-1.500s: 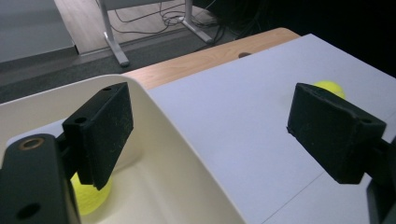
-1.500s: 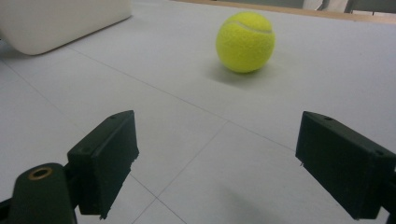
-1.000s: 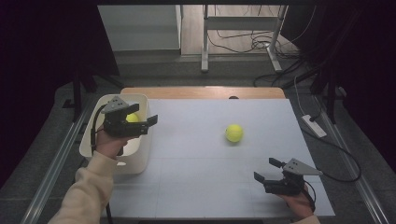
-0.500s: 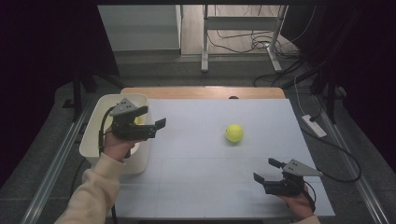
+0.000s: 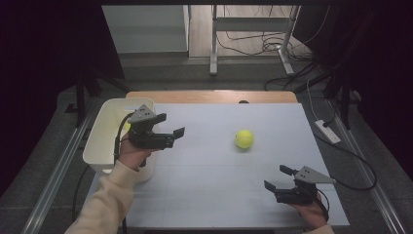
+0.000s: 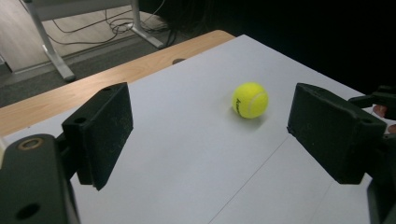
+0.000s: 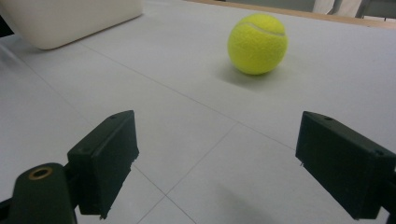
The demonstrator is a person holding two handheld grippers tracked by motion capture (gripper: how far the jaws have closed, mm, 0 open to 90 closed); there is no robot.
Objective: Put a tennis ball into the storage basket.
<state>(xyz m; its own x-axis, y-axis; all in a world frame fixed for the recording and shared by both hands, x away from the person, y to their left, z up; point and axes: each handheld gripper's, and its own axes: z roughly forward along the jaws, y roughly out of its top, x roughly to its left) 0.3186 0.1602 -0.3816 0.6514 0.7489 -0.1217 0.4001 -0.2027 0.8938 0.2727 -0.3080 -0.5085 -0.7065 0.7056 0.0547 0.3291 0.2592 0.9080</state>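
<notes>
Left tool (image 5: 171, 138), jaws standing apart with nothing between them, is hovering just past the rim of the white bin (image 5: 100, 146) at the bench's (image 5: 209, 195) nine o'clock side, pointing toward three o'clock. Right tool (image 5: 277, 179), jaws likewise spread and gripping nothing, is resting near the bench's five o'clock corner. Yellow tennis ball (image 5: 244, 139) is lying on the bare bench surface near its centre, well apart from both tools, at the left tool's three o'clock and the right tool's eleven o'clock.
</notes>
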